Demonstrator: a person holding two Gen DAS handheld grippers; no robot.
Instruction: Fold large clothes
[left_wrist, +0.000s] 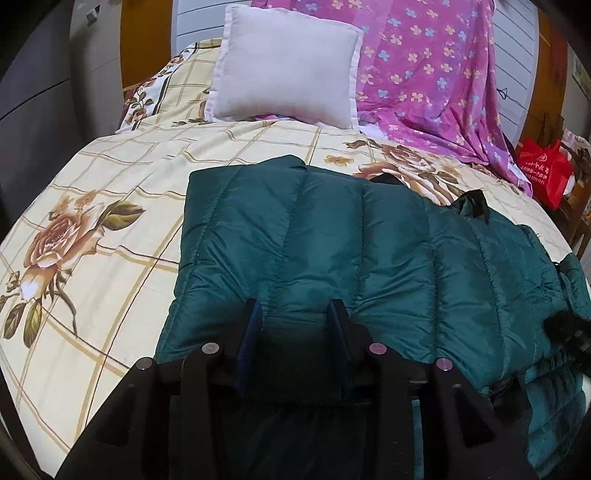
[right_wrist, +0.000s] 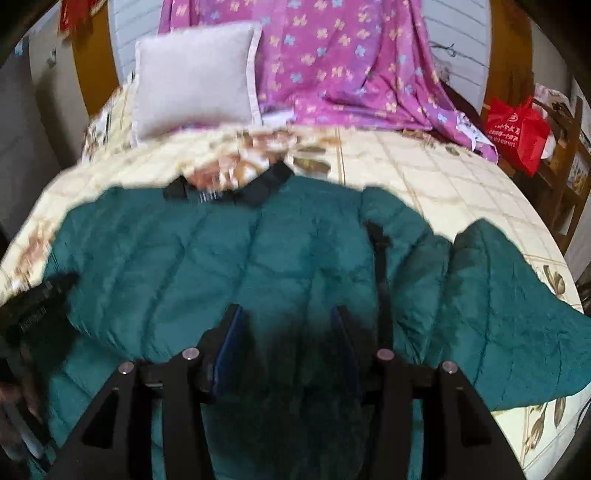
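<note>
A dark teal quilted jacket (left_wrist: 332, 229) lies spread across the flowered bedspread (left_wrist: 92, 184). In the left wrist view my left gripper (left_wrist: 295, 306) holds a puffed fold of the jacket's near edge between its blue pads. The right wrist view is blurred. There my right gripper (right_wrist: 286, 308) has a thick, shadowed fold of the jacket (right_wrist: 184, 258) filling the gap between its jaws. The black collar (right_wrist: 266, 184) lies at the far edge and a black strip (right_wrist: 380, 258) runs down the front. The other gripper shows as a dark blur at the left (right_wrist: 37, 302).
A pale grey pillow (left_wrist: 284, 66) leans at the head of the bed beside a draped purple flowered sheet (left_wrist: 424, 74). A red bag (right_wrist: 517, 129) sits on a wooden chair (right_wrist: 561, 166) off the bed's right side.
</note>
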